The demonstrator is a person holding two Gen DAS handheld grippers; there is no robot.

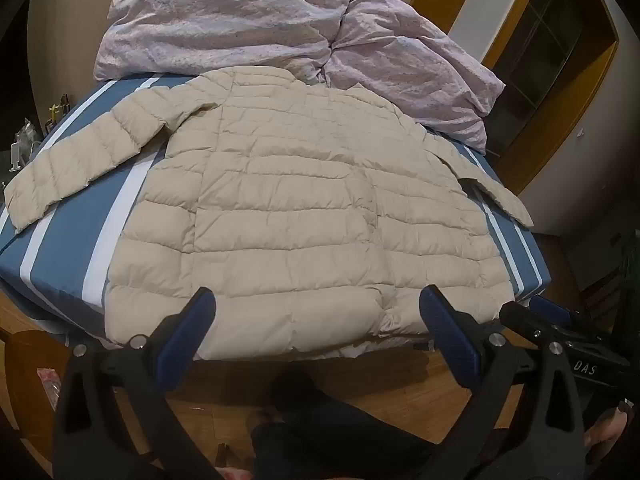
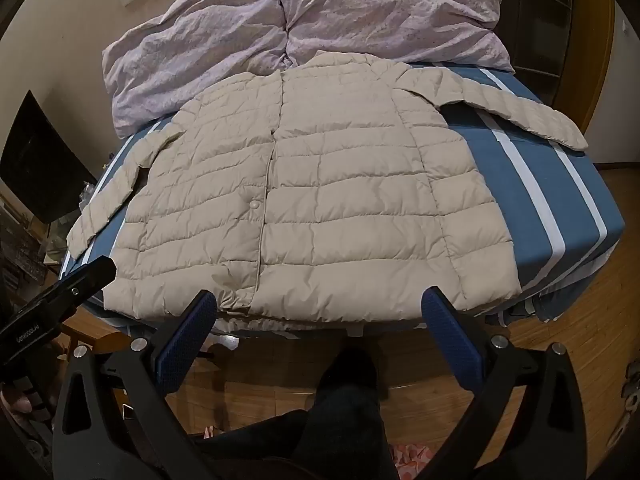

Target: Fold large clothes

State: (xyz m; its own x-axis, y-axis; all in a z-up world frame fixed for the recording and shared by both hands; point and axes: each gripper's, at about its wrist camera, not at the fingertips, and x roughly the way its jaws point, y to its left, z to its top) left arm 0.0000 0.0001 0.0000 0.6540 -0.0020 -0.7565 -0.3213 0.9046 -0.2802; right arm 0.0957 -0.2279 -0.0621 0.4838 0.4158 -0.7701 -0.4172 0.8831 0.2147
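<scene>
A beige quilted puffer jacket [image 1: 288,220] lies flat and front up on a blue bed with white stripes [image 1: 68,248], both sleeves spread out to the sides. It also shows in the right wrist view [image 2: 320,200], with a snap button on its closed front. My left gripper [image 1: 318,300] is open and empty, just in front of the jacket's hem near the bed's foot edge. My right gripper [image 2: 320,300] is open and empty, also just before the hem. The right gripper's body shows at the right of the left wrist view [image 1: 560,332].
A crumpled lilac duvet [image 1: 280,28] is piled at the head of the bed, also seen in the right wrist view [image 2: 312,20]. Wooden floor [image 2: 560,352] lies below the bed's foot. A dark screen [image 2: 36,156] stands at left, a wooden door frame [image 1: 560,92] at right.
</scene>
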